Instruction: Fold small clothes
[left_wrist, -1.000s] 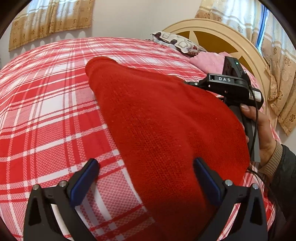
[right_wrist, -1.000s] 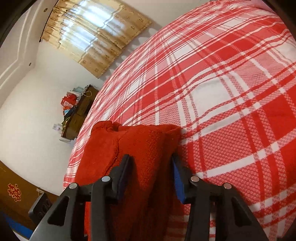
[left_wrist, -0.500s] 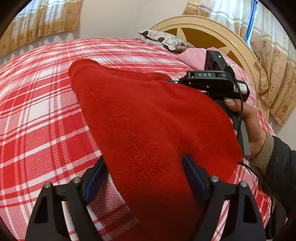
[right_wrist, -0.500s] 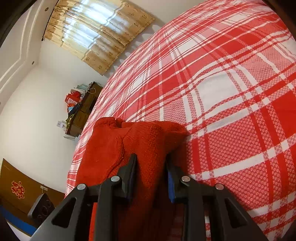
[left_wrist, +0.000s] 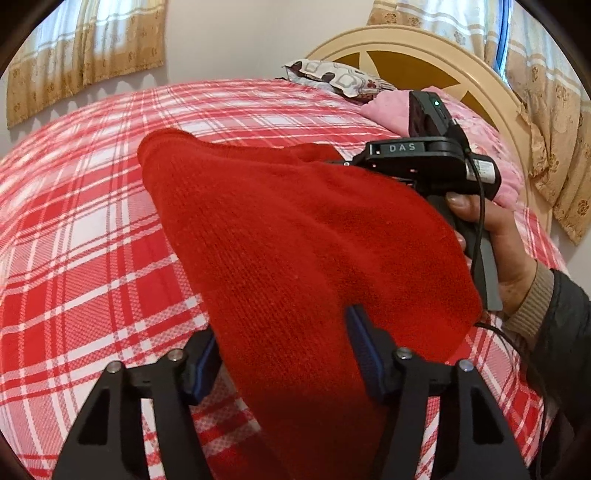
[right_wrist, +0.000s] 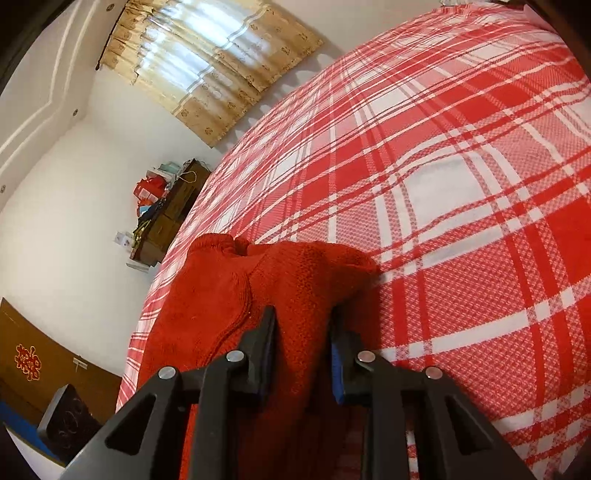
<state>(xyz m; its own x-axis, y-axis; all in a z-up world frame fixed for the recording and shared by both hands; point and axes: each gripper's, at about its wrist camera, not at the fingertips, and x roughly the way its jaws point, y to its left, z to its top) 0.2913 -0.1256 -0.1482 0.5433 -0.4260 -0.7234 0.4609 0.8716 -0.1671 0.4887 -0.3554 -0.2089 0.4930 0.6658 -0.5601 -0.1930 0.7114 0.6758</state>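
A red knitted garment (left_wrist: 295, 236) lies folded on the red and white plaid bed cover (left_wrist: 85, 236). My left gripper (left_wrist: 284, 347) has its jaws narrowed around the garment's near edge, with cloth between the blue pads. My right gripper (right_wrist: 303, 343) is shut on a bunched fold of the same garment (right_wrist: 295, 280), near its collar. In the left wrist view the right gripper's body (left_wrist: 424, 158) and the hand holding it sit at the garment's far right edge.
A cream and brown headboard (left_wrist: 417, 55) with a patterned pillow (left_wrist: 332, 75) and pink bedding (left_wrist: 391, 107) stands at the bed's head. A dark cabinet with clutter (right_wrist: 166, 214) stands by the wall past the bed's foot. Curtains (right_wrist: 207, 70) hang behind.
My left gripper's jaws have closed in from wide open onto the garment's near edge. My right gripper's jaws have tightened on the fold it holds.
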